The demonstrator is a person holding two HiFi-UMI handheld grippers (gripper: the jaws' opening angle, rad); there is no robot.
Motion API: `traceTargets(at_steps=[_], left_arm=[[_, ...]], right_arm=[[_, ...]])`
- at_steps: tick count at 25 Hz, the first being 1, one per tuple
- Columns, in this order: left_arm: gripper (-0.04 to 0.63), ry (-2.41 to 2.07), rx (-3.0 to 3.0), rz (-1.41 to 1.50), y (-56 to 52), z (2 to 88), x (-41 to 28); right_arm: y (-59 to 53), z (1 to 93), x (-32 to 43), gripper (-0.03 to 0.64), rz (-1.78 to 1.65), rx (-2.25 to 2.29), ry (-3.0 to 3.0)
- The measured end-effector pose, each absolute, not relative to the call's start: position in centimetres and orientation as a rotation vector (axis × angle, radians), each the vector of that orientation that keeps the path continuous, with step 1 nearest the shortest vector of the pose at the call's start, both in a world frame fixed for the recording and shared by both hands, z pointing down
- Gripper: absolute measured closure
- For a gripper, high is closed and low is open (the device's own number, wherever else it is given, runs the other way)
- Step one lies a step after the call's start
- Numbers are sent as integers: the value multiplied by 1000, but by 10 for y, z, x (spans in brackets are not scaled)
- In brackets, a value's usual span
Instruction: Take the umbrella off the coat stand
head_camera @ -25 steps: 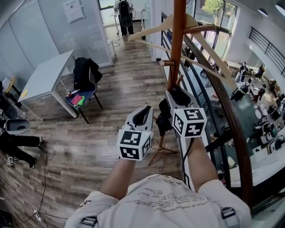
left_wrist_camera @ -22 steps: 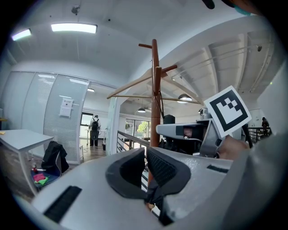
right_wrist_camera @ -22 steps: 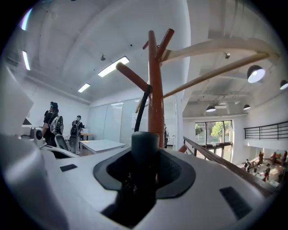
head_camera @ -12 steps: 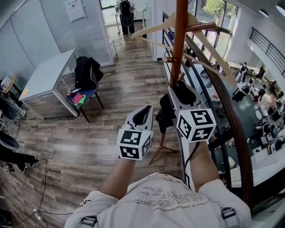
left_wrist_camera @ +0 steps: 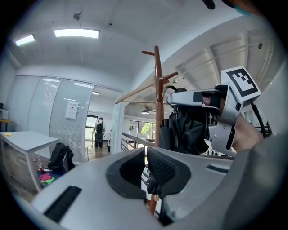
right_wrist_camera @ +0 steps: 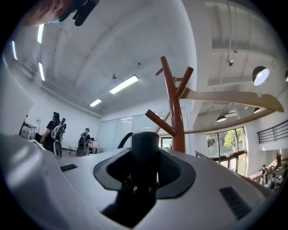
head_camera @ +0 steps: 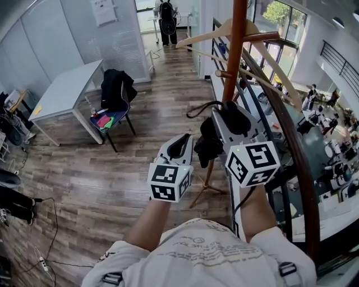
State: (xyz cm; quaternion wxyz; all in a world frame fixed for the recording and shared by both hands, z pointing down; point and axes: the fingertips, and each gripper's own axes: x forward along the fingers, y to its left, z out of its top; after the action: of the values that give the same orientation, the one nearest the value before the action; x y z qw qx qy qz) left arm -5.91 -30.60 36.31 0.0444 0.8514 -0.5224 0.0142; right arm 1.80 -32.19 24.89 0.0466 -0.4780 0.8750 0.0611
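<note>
The black folded fabric umbrella (head_camera: 208, 144) hangs at the middle of the head view, just left of the brown wooden coat stand pole (head_camera: 235, 50). Its canopy droops in loose pleats below the right gripper (head_camera: 227, 115). That gripper's jaws are clamped on the dark cylindrical handle (right_wrist_camera: 145, 150), which fills the gap between the pads in the right gripper view. The thin black wrist strap (head_camera: 197, 106) loops out to the left and seems clear of the pegs. The left gripper (head_camera: 180, 143), lower left of the umbrella, has its jaws drawn together on nothing.

The umbrella looks light. It is probably stiff along the handle and shaft but soft in the canopy, which would likely swing and could catch on a peg or on the pale wooden hangers (head_camera: 224, 31). The smooth handle may be slippery, yet it seems the soundest place to hold.

The white paper notice (head_camera: 105, 10) at the upper left is too small to read. No brand shows on the umbrella.
</note>
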Motion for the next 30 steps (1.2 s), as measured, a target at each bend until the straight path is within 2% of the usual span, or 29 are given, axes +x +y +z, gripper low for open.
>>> traceTargets(at_steps=[14, 30], left_arm=[[577, -1669, 2564, 13, -289, 360, -78], [577, -1547, 2634, 12, -286, 369, -44]], right_arm=[[-306, 307, 14, 468, 95, -1462, 2748], [-282, 349, 65, 469, 34, -1615, 2669]])
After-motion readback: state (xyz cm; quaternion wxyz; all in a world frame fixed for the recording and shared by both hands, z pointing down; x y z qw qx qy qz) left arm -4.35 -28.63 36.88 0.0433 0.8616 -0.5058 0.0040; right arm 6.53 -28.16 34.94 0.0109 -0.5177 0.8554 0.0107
